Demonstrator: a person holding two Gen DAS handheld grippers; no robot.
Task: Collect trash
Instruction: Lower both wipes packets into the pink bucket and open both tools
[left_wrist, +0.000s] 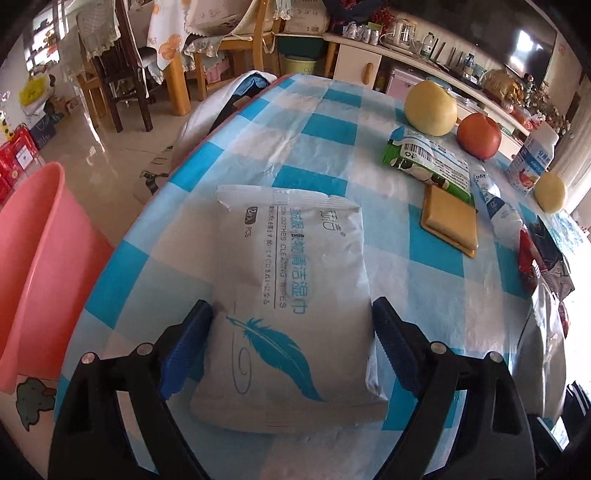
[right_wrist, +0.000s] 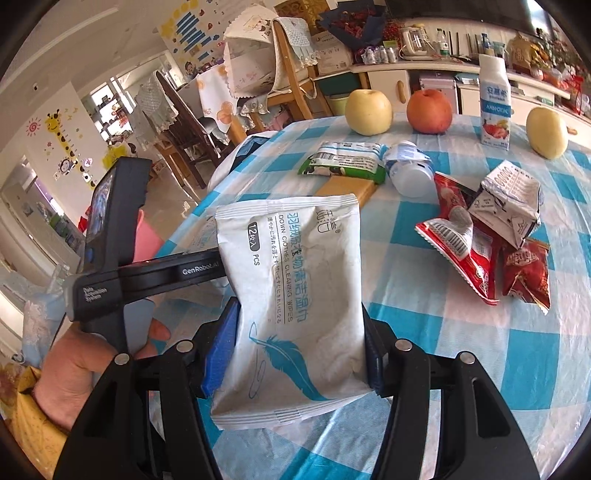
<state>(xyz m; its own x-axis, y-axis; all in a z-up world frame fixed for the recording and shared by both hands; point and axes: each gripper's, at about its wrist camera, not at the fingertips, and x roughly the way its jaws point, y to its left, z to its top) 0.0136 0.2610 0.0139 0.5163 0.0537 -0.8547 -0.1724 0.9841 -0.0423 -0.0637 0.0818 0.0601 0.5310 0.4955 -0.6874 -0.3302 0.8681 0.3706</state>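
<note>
The right tongs (right_wrist: 301, 341) grip a white wipes packet (right_wrist: 295, 306) by its long edges, holding it raised above the checked bench (right_wrist: 461, 332). The left tongs (left_wrist: 291, 332) sit spread wide either side of the same packet, their blue pads just beside its edges, not squeezing. If this is a handover, the left should close firmly on the lower half before the right lets go, then carry it left to the pink bin (left_wrist: 40, 266) beside the bench, leaving the crumpled wrappers (right_wrist: 487, 236) for later.
</note>
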